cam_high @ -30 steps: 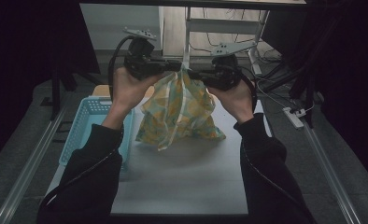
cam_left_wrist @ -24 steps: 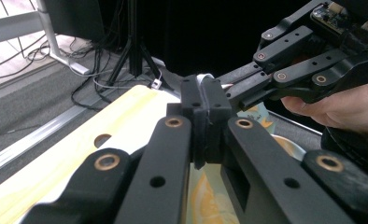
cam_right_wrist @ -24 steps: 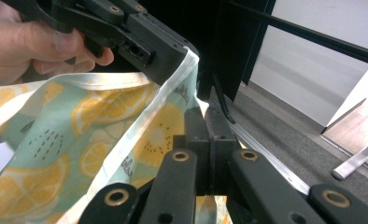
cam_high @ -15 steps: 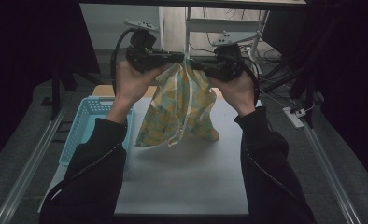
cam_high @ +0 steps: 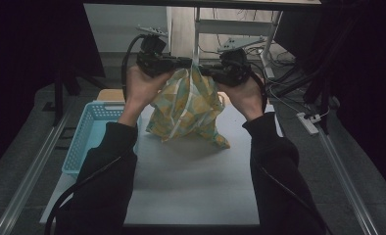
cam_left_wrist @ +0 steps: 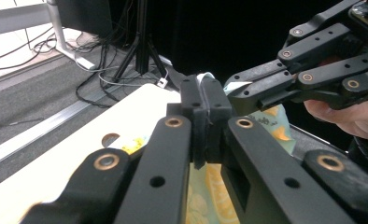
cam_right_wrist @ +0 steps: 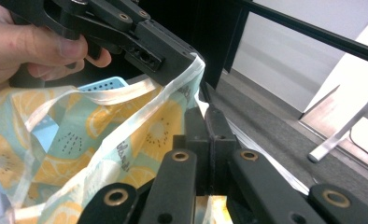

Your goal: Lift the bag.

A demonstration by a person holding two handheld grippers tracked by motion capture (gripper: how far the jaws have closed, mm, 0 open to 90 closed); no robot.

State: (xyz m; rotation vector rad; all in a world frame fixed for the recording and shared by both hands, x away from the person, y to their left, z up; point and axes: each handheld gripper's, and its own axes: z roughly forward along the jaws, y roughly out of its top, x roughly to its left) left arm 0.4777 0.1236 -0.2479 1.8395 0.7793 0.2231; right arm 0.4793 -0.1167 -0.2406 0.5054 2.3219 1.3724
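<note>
Drawstring bag (cam_high: 187, 110), yellow citrus print on pale blue-green fabric, hangs above the far half of the surface (cam_high: 191, 186). Only its lower corner rests on the surface; the rest is lifted clear.

The bag is suspended from its top edge, where both grippers meet. Left gripper (cam_high: 183, 62) has its jaws fully closed, pinching the pale drawstring tape and fabric at the bag's mouth; in the left gripper view the tape shows as a thin strip at the jaw tips (cam_left_wrist: 204, 79). Right gripper (cam_high: 205, 70) is likewise fully closed on the top edge, from the opposite side; in the right gripper view its jaws (cam_right_wrist: 209, 119) stand together with fabric gathered around them and the tape looping across to the other gripper.

Judgement: the two pinch points sit very close together, so the mouth is bunched shut rather than spread. This hold suits either cinching the drawstring or carrying the bag as one bundle. Weight hangs straight down, keeping the fabric taut below the grips.

A light blue plastic basket (cam_high: 90, 139) stands at the left edge of the surface, just beside the bag, a likely destination. Both forearms in dark sleeves (cam_high: 108, 161) reach in from the near edge.
</note>
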